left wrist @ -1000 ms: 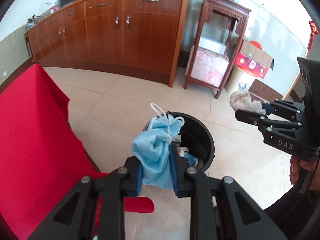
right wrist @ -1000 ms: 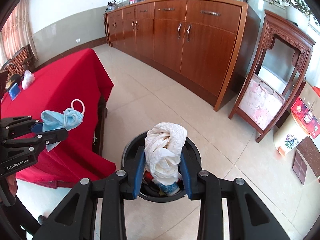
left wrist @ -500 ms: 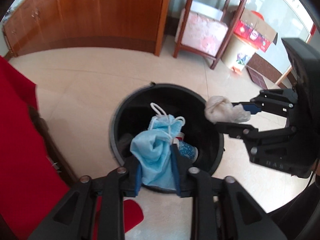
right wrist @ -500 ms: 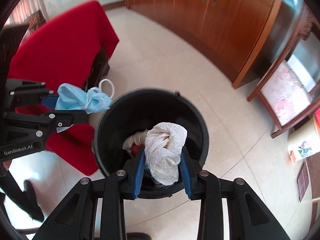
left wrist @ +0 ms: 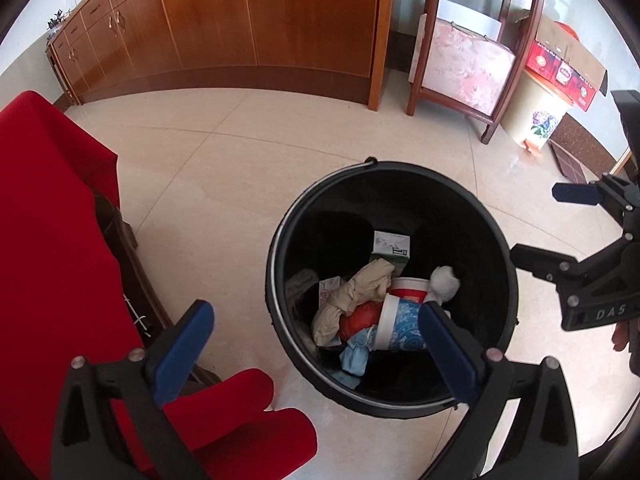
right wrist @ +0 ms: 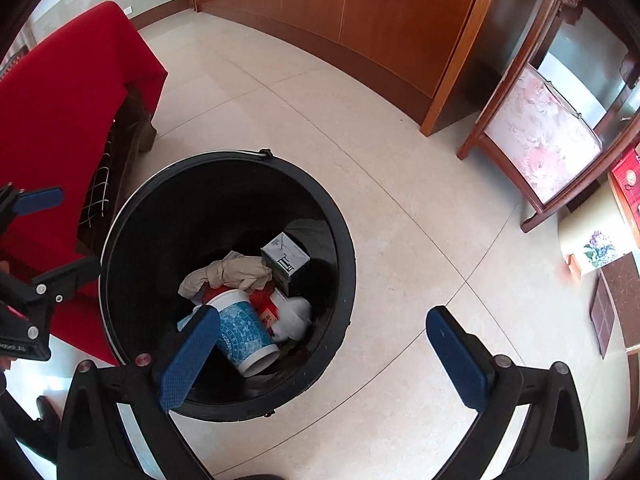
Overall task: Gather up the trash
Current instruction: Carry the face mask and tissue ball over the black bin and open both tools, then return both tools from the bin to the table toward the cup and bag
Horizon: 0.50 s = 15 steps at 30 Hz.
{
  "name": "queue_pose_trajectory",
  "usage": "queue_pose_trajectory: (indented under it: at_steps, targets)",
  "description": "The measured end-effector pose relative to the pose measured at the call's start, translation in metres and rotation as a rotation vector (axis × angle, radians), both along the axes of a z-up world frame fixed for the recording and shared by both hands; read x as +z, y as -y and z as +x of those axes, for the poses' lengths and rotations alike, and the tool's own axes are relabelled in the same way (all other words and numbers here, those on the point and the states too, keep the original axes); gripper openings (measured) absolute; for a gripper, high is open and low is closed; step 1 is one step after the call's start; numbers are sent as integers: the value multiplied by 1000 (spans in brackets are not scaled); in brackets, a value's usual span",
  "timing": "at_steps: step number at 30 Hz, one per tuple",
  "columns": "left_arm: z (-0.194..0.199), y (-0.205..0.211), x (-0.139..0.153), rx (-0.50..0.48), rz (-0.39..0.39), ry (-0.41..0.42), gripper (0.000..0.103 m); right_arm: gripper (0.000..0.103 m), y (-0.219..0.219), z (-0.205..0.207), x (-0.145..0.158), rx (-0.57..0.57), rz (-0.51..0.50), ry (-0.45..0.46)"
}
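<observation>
A red cloth point(left wrist: 52, 240) drapes over furniture at the left edge of the floor, one fold of it lying just under the left tool point(left wrist: 316, 344). That tool hangs above the near rim of the black bin point(left wrist: 400, 172), its blue pads point(left wrist: 184, 352) standing wide apart; its jaws have just been opening and nothing sits between them. The bin stands on the pale tiled floor point(left wrist: 208, 168), close beside the red cloth. Inside it lies the trash: a crumpled blue face mask point(left wrist: 354, 354) low against the near wall, a beige crumpled rag point(left wrist: 360, 292) across the middle, a blue-patterned paper cup point(left wrist: 400, 328) on its side touching a red-and-white cup point(left wrist: 406, 290), a small green-and-white carton point(left wrist: 390, 246) toward the far wall, and a white wad of tissue point(left wrist: 444, 284) at the right side of the heap. The right tool point(right wrist: 324, 356) hovers over the bin's right rim, its jaws also spread wide after just opening, empty, with the tissue point(right wrist: 296, 316) lying in the bin below its left pad. Behind the bin runs a long wooden cabinet point(left wrist: 240, 28); to its right stands a dark wooden stand point(left wrist: 472, 60) holding a pink patterned bag, then a red cardboard box point(left wrist: 560, 68) atop a flowered tub point(left wrist: 536, 116)
</observation>
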<state>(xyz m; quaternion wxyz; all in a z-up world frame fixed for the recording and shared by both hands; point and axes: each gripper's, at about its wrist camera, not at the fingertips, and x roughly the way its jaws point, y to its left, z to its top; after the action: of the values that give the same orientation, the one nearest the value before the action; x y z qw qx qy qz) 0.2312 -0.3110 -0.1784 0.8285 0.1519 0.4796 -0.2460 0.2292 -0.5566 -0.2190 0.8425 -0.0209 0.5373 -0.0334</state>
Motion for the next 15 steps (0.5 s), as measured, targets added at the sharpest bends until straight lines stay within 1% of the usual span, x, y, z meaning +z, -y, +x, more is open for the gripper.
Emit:
queue_pose_trajectory:
  at_steps: [1,3,4,15]
  targets:
    - [5,-3,1,-2,0,-1,103,103,0,1,0,-1,2,4]
    - [4,-3,7,-4,-3,7,103,103,-2,-1,4,-4,4,9]
    - [8,-3,4,-4,-4,8,103,103,-3,-1,3,-4,5,13]
    - [-3,-11,28,-5,-25,40,103,103,-11,-20,29,-36,10,67]
